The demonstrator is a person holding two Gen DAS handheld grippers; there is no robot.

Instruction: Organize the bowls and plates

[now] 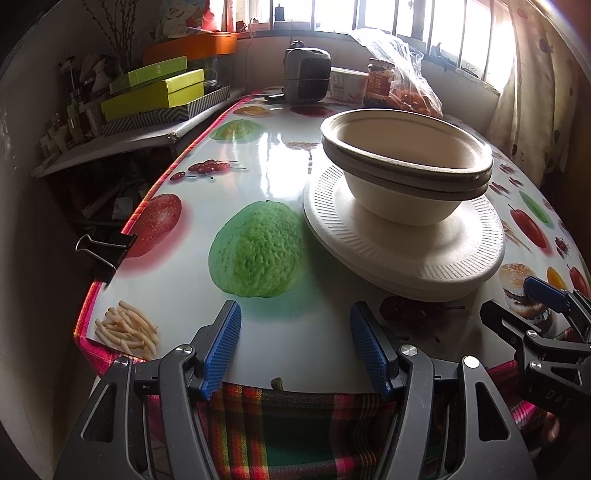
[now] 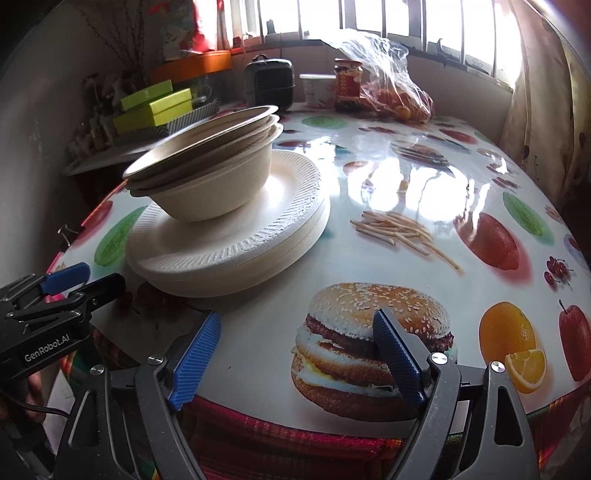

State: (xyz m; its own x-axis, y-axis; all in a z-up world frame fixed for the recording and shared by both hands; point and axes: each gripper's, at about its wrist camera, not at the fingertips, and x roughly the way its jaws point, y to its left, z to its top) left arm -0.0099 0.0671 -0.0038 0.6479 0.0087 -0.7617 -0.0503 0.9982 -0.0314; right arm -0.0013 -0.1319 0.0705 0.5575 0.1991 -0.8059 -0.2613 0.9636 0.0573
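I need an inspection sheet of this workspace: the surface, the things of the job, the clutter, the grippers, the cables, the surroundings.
Surface: table under a glossy cloth with printed fruit and a burger; a binder clip holds its left edge.
Job's things: nested bowls stand on a stack of plates.
Clutter: at the far end, a grey appliance, a jar, a tub and a plastic bag of oranges.
Grippers: left gripper open, nothing between the jaws; right gripper open, nothing between the jaws.
Cables: a thin black cable beside the left gripper, in the right wrist view.
Surroundings: barred window, curtain, side shelf with green boxes.
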